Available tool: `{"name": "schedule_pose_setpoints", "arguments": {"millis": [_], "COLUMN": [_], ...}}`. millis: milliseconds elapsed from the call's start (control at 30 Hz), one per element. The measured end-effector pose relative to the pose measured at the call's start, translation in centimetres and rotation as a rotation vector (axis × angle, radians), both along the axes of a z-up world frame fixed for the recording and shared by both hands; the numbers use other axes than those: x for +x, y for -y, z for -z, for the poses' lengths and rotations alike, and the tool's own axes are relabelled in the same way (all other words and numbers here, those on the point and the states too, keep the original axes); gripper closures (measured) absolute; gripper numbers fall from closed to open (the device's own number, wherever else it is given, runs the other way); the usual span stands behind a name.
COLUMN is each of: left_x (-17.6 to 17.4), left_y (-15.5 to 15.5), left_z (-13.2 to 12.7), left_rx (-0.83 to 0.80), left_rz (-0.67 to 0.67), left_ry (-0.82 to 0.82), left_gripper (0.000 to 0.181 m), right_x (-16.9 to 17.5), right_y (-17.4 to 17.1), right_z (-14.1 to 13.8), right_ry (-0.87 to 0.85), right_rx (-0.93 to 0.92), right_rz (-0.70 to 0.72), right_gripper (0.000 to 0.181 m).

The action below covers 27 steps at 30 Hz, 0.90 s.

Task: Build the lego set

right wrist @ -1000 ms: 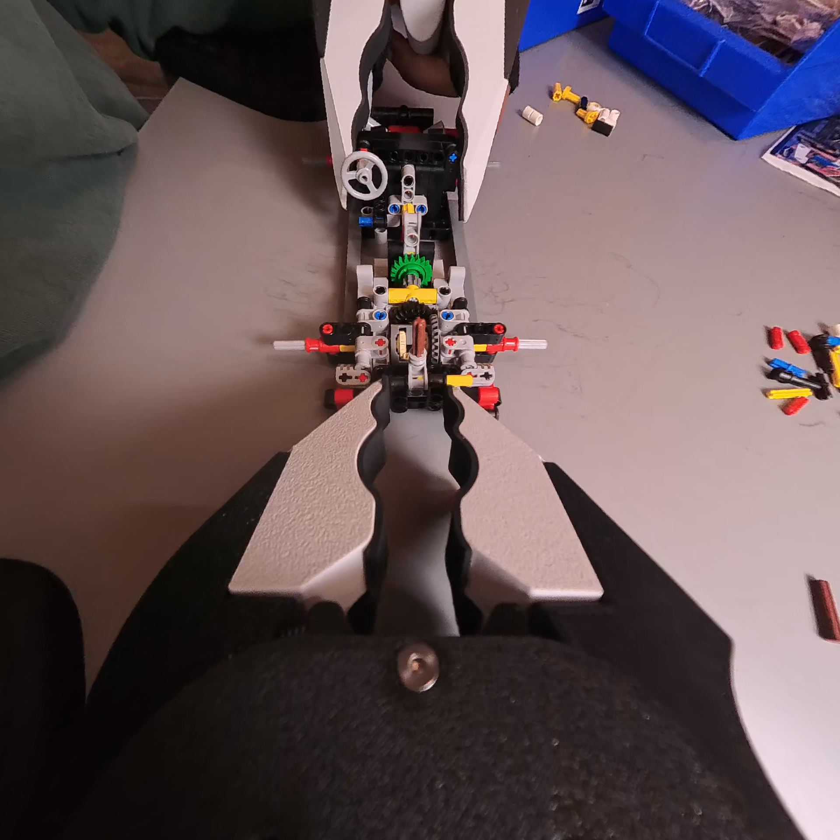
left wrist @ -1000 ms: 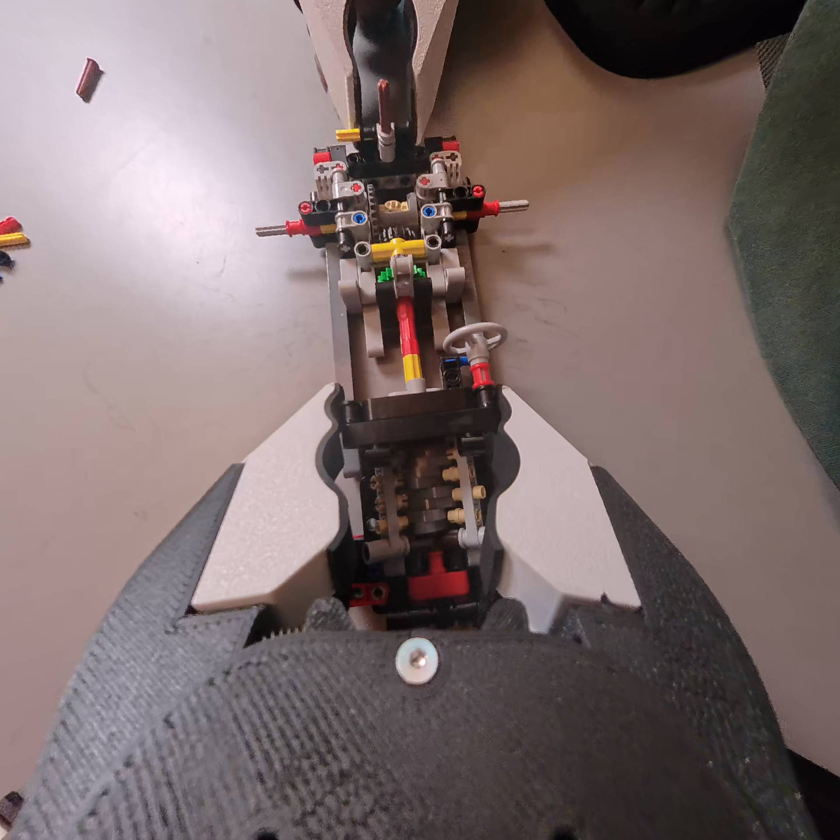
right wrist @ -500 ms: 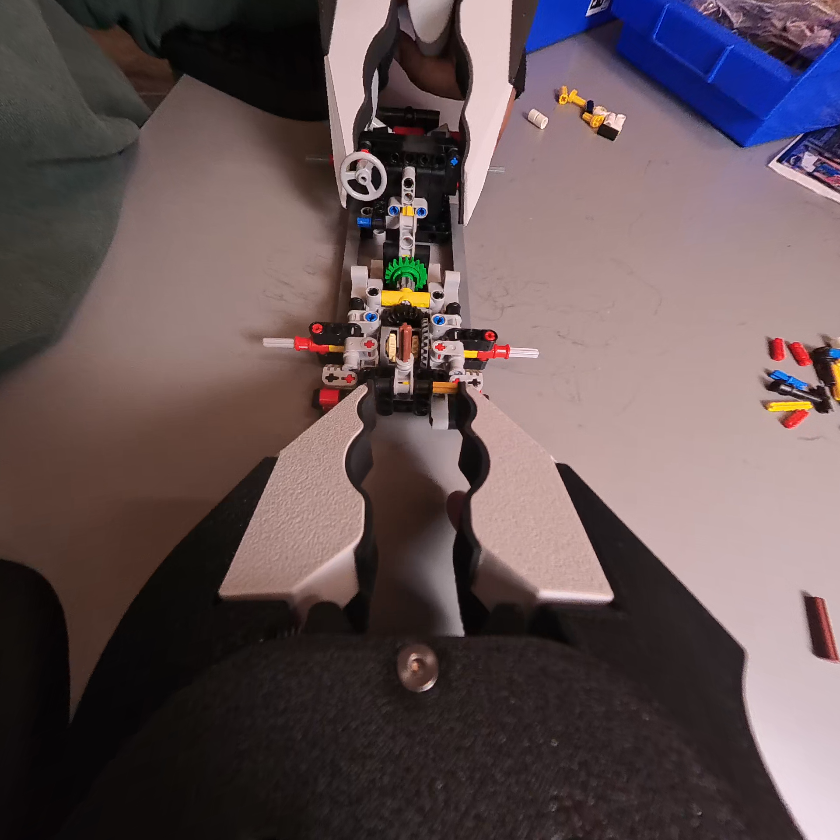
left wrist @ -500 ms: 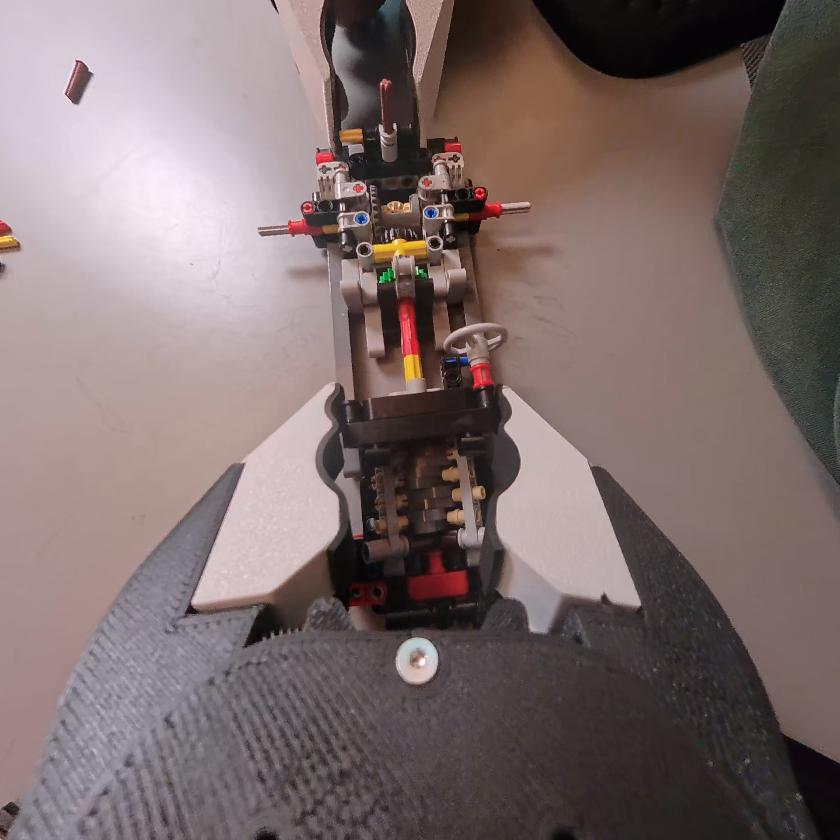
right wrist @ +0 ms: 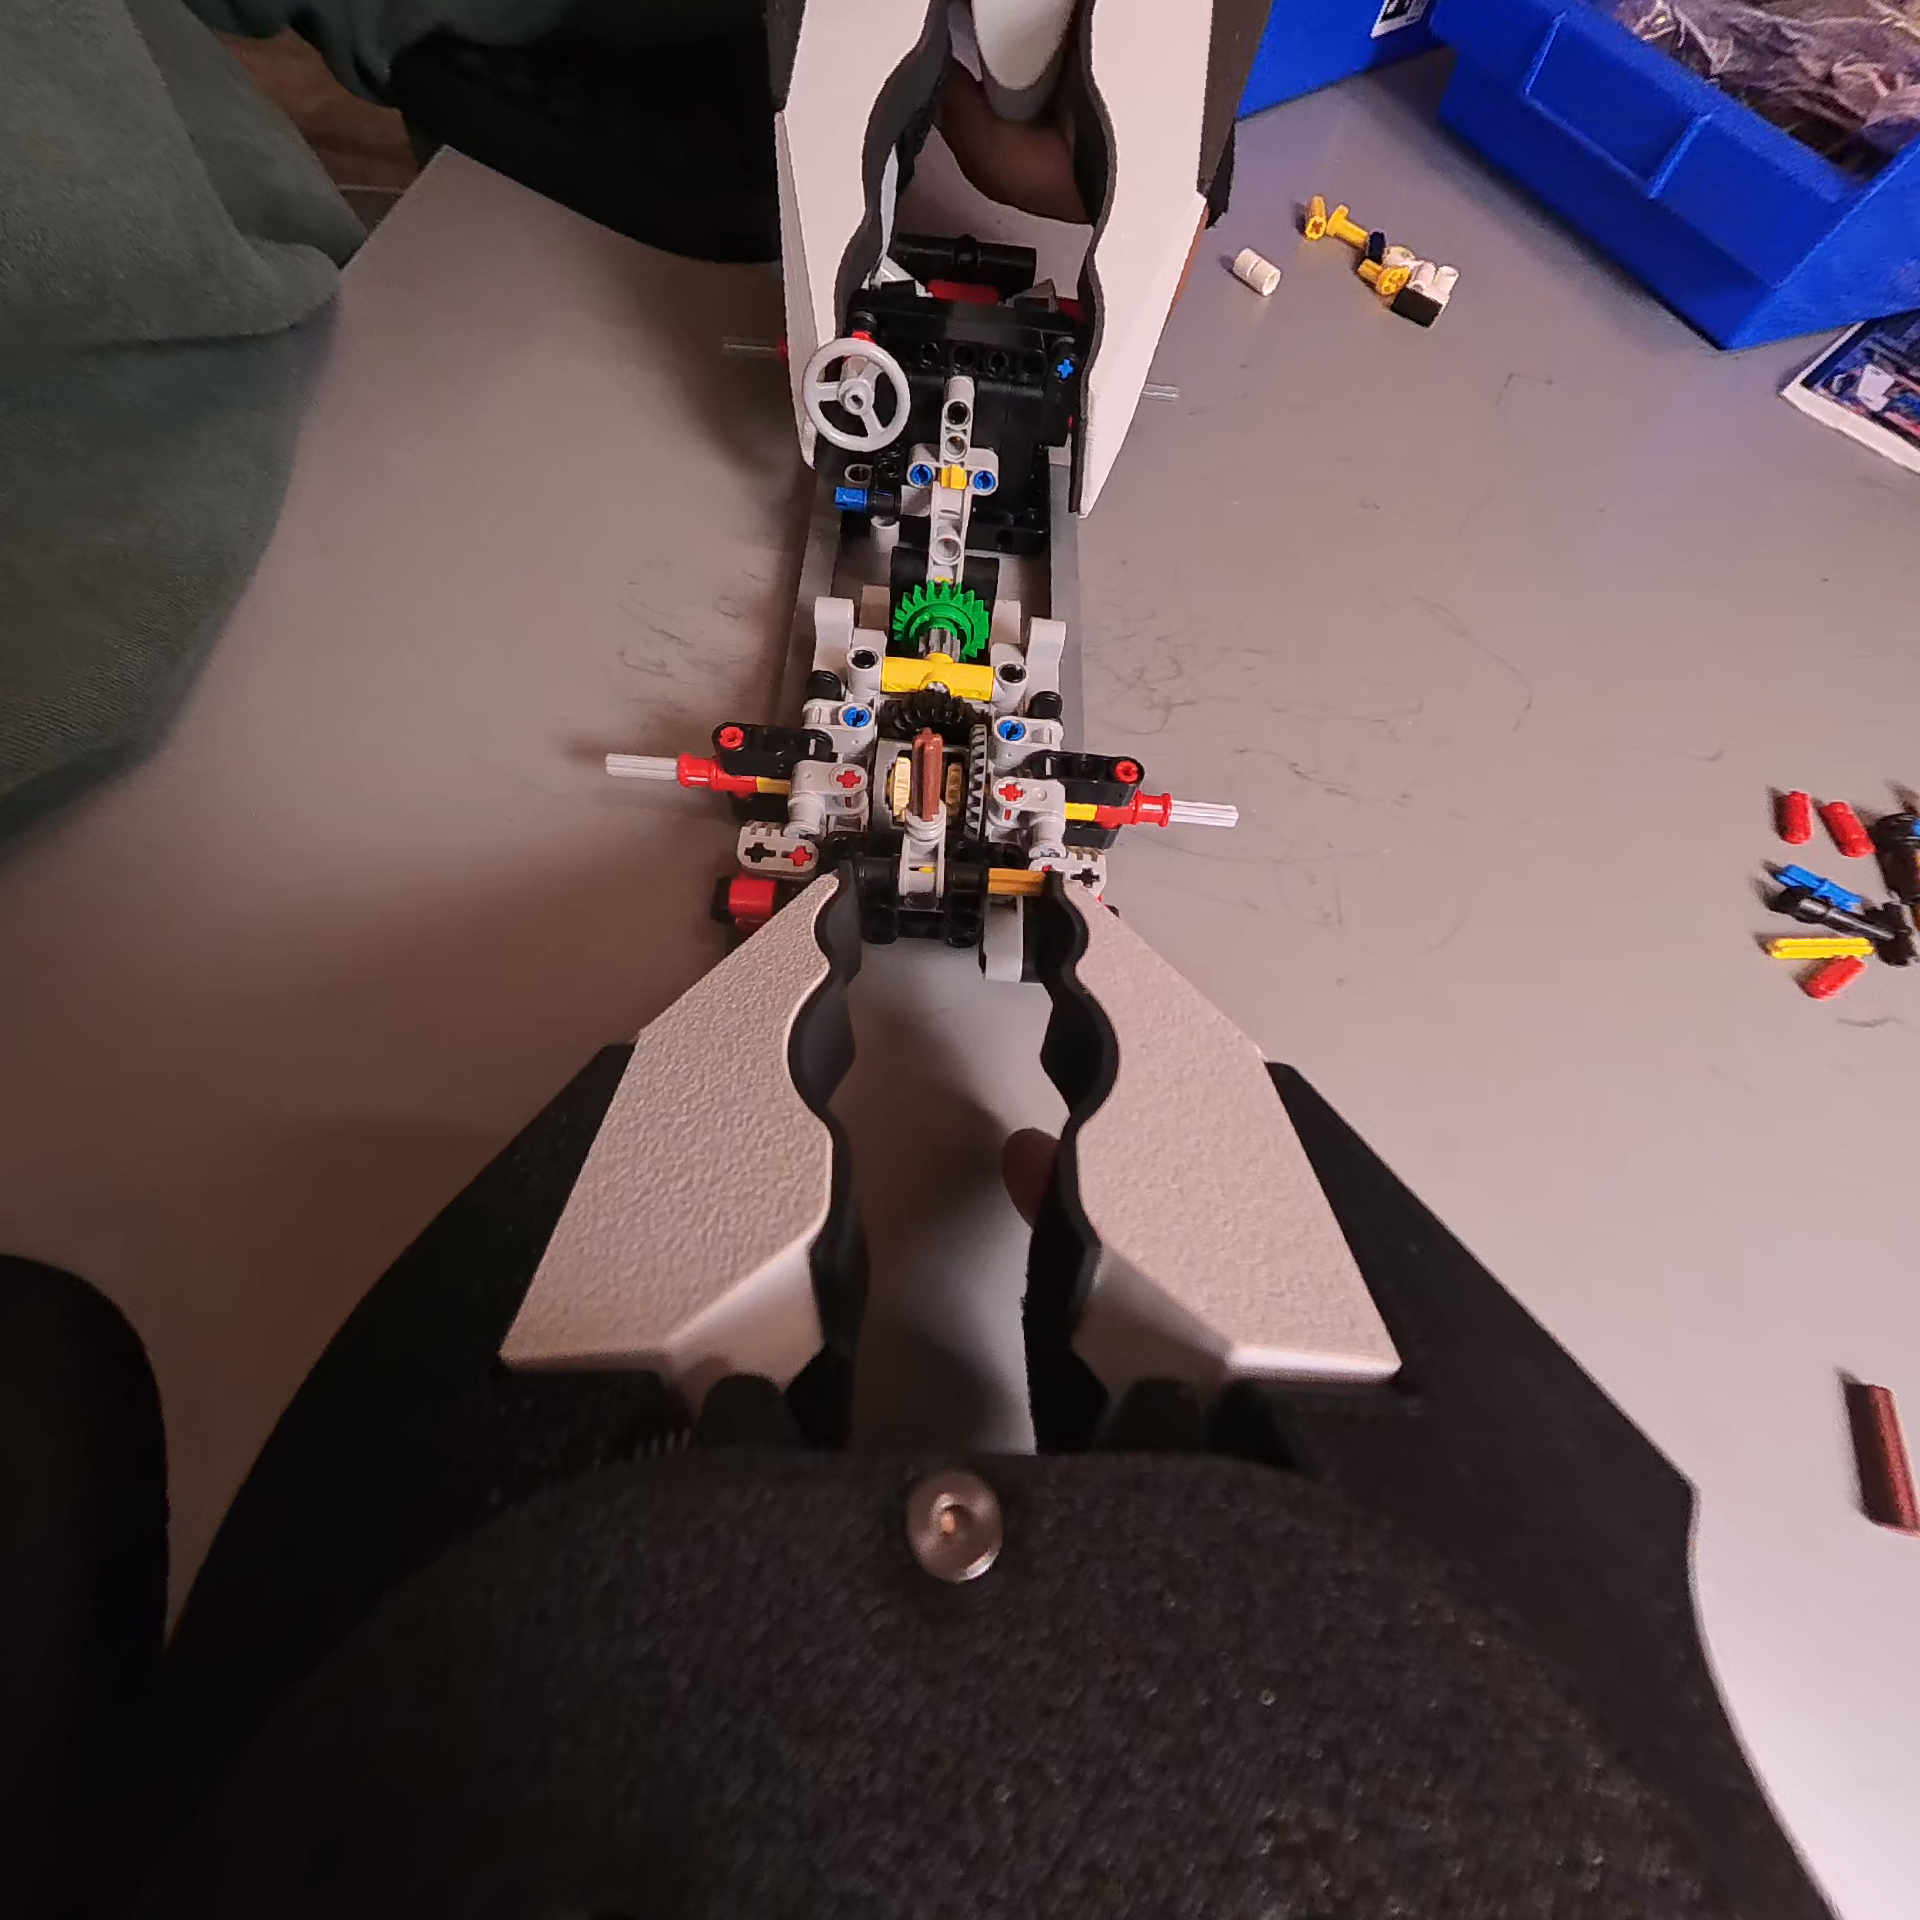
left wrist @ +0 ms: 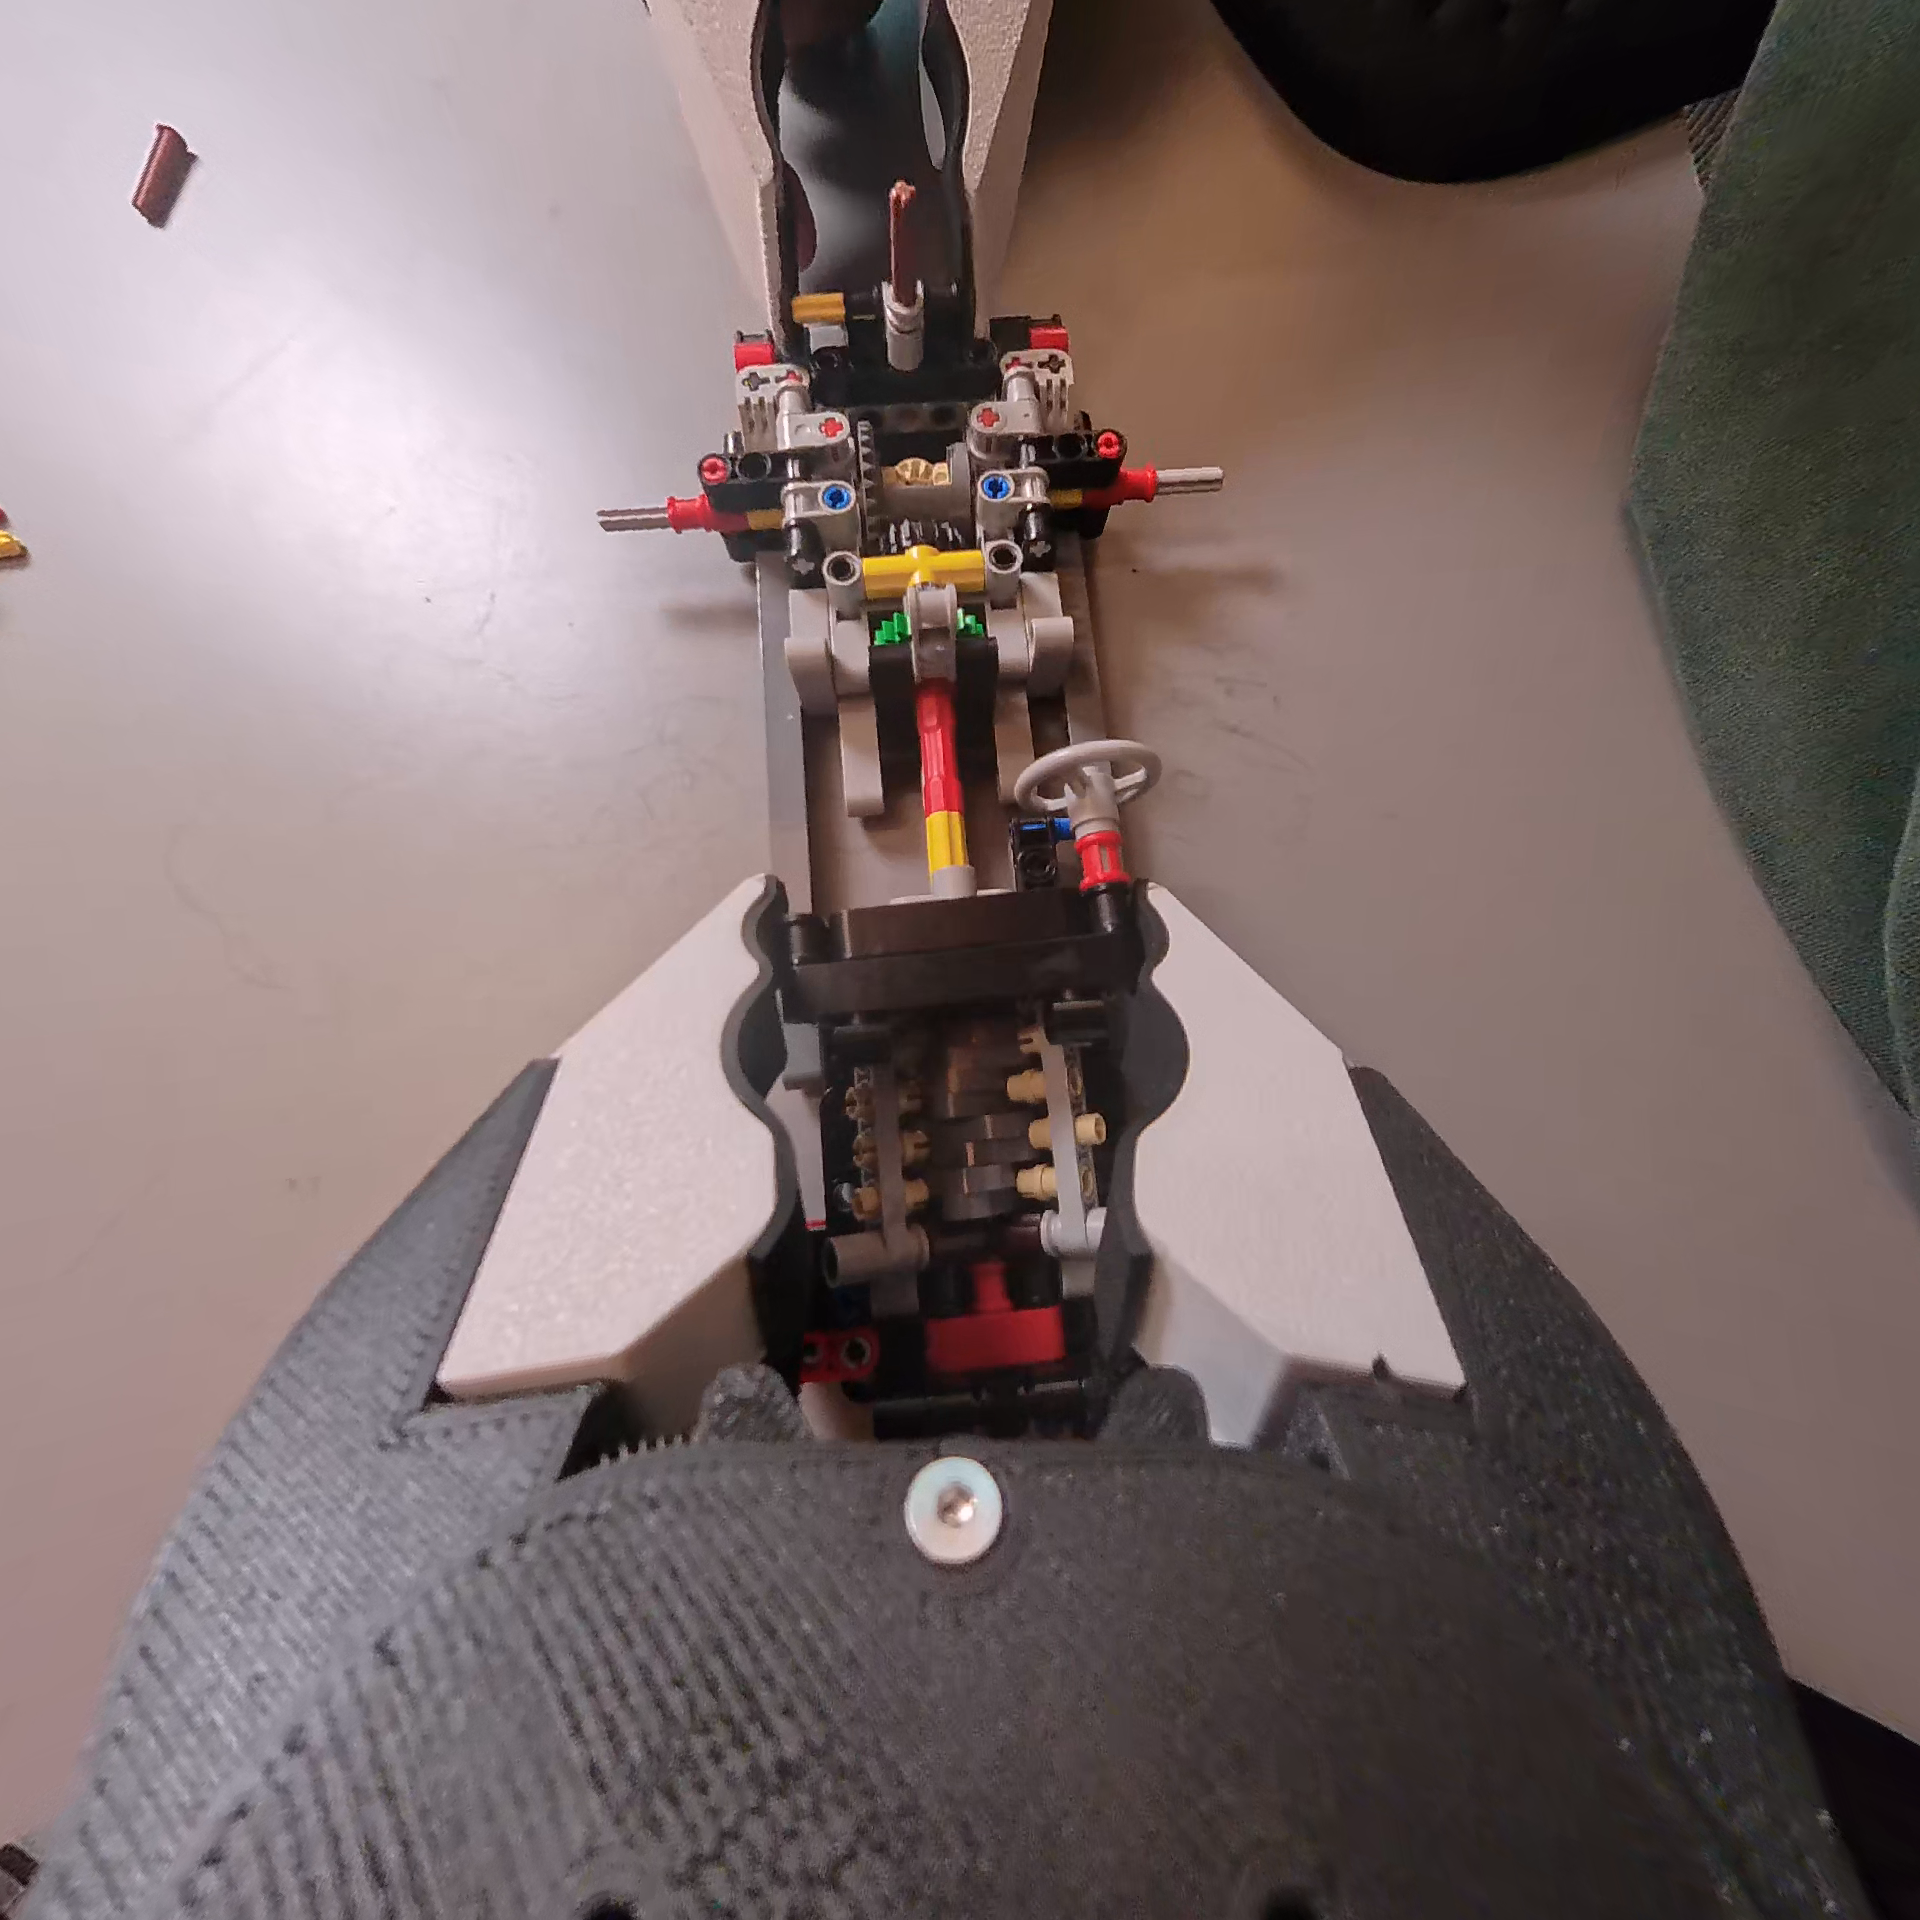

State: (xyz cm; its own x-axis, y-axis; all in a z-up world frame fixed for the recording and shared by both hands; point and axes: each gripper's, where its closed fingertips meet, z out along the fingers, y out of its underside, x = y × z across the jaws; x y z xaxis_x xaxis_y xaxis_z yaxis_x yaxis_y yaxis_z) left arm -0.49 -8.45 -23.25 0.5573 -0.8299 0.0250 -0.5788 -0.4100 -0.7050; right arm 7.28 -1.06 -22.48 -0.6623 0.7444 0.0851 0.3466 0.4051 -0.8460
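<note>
A long lego chassis (left wrist: 935,748) lies on the grey table, with a green gear, a red and yellow shaft and a grey steering wheel (left wrist: 1086,774). My left gripper (left wrist: 956,914) is shut on its engine end. At the far end a brown axle (left wrist: 902,244) stands up from the axle block. My right gripper (right wrist: 951,914) is open, its tips on either side of that block of the chassis (right wrist: 940,665), apart from the brown axle (right wrist: 928,774). The left gripper (right wrist: 945,457) shows at the far end. The right gripper (left wrist: 878,301) shows at the top of the left wrist view.
Loose red, blue, yellow and black pins (right wrist: 1839,894) lie at the right, and a brown piece (right wrist: 1886,1465) nearer. A blue bin (right wrist: 1683,156), a few small parts (right wrist: 1382,265) and a booklet (right wrist: 1870,384) are far right. Green cloth (left wrist: 1808,520) borders the table. My right fingertips sit around 12 cm from my left ones. My left tips are about 25 cm from the brown piece (right wrist: 1886,1465), my right tips only 20 cm. My left wrist view (left wrist: 158,163) looks at it from another angle.
My right gripper's jaws have spread apart from nearly closed around the brown axle, which now stands free in the chassis. The left gripper keeps its hold.
</note>
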Motion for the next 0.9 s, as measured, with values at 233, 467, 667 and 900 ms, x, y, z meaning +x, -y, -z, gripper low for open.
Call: {"name": "schedule_pose_setpoints", "arguments": {"millis": [233,467,667,900], "left_x": [0.05,-0.05,-0.12,-0.13], "left_y": [0.09,0.15,0.16,0.16], "left_z": [-0.03,-0.15,-0.21,-0.28], "left_rx": [0.002,0.003,0.010,0.010], "left_rz": [0.001,-0.008,-0.012,-0.018], "left_ry": [-0.001,0.009,0.011,0.014], "left_gripper": [0.118,0.118,0.118,0.118], "right_x": [0.07,-0.17,-0.32,-0.59], "right_y": [0.02,-0.10,0.43,0.21], "right_z": [0.00,-0.09,-0.80,-0.66], "right_ry": [-0.004,-0.017,-0.044,-0.037], "right_rx": [0.006,0.006,-0.033,-0.029], "right_rz": [0.000,0.023,0.020,0.042], "right_gripper": [0.150,0.149,0.142,0.144]}}
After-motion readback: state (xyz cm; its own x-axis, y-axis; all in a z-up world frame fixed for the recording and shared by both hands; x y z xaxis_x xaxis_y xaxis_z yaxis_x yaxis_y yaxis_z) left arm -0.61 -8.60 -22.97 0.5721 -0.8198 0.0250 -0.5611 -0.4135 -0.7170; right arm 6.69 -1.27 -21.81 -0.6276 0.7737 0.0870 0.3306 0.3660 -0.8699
